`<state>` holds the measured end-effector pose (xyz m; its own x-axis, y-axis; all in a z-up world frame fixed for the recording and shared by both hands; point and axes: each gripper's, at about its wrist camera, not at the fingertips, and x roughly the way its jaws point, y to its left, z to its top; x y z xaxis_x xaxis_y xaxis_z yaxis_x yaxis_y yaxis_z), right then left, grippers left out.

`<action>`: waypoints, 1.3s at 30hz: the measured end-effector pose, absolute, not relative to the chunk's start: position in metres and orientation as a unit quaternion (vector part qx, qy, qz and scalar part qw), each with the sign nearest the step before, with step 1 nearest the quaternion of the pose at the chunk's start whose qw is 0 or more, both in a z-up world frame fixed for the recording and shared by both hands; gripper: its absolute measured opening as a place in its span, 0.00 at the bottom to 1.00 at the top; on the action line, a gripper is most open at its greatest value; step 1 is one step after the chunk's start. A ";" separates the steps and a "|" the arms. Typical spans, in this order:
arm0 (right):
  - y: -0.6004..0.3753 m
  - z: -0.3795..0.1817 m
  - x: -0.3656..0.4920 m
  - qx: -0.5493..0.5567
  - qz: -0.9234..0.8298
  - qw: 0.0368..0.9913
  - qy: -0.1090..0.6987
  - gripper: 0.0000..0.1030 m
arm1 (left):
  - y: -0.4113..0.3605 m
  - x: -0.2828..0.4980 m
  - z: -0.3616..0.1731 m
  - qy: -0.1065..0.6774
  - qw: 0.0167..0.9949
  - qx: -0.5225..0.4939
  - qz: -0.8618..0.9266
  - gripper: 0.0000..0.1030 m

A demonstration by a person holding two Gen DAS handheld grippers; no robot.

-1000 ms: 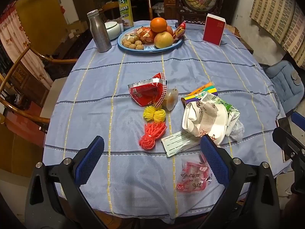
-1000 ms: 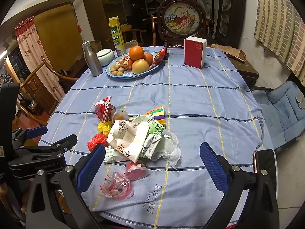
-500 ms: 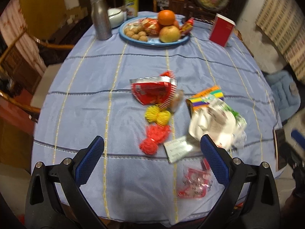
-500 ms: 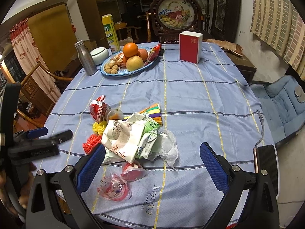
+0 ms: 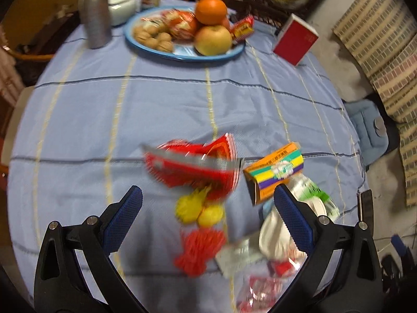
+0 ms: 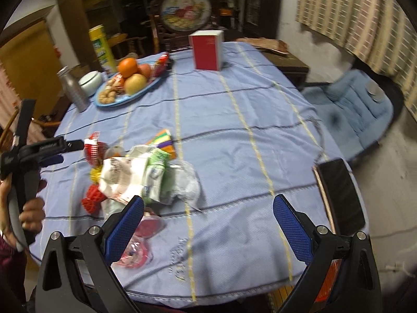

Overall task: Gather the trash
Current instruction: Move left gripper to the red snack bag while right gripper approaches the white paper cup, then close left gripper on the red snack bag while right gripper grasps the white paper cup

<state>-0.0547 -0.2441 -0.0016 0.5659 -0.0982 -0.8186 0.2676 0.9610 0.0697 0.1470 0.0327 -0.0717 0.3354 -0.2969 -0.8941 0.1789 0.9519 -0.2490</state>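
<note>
your left gripper [image 5: 207, 215] gapes wide over the red wrapper [image 5: 192, 168] at frame centre. your right gripper [image 6: 208, 224] is spread too, the trash pile [image 6: 140, 177] at its left.

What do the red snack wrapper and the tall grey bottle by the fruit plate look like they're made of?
Red wrapper: probably foil-lined plastic film, glossy, crumpled, with a silvery inner edge showing. Bottle: apparently brushed metal, matte grey with a soft sheen; blur leaves this uncertain.
</note>
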 end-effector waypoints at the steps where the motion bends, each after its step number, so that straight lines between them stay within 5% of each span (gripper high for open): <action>1: -0.245 -0.002 -0.059 0.094 -0.114 0.877 0.456 0.95 | 0.029 0.155 -0.079 0.563 0.811 -0.052 -0.147 0.94; 6: -0.248 -0.005 -0.069 0.106 -0.142 0.867 0.465 0.95 | 0.032 0.175 -0.104 0.574 0.802 -0.066 -0.149 0.90; 10: -0.243 -0.006 -0.064 0.109 -0.134 0.867 0.467 0.94 | 0.048 0.164 -0.099 0.560 0.802 -0.090 -0.189 0.52; 15: -0.226 -0.004 -0.044 0.101 -0.084 0.875 0.467 0.94 | 0.070 0.151 -0.082 0.540 0.807 -0.112 -0.213 0.35; 30: -0.159 -0.044 0.032 0.101 0.090 0.852 0.506 0.86 | 0.114 0.067 -0.025 0.486 0.847 -0.112 -0.185 0.34; 39: -0.120 -0.067 0.068 0.019 0.098 0.848 0.520 0.93 | 0.128 0.052 -0.021 0.490 0.845 -0.117 -0.179 0.34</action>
<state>0.0681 -0.1203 -0.0674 0.4399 0.1867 -0.8784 -0.1468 0.9799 0.1348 0.0518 0.1276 -0.0208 0.4561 -0.4171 -0.7861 0.1882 0.9086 -0.3728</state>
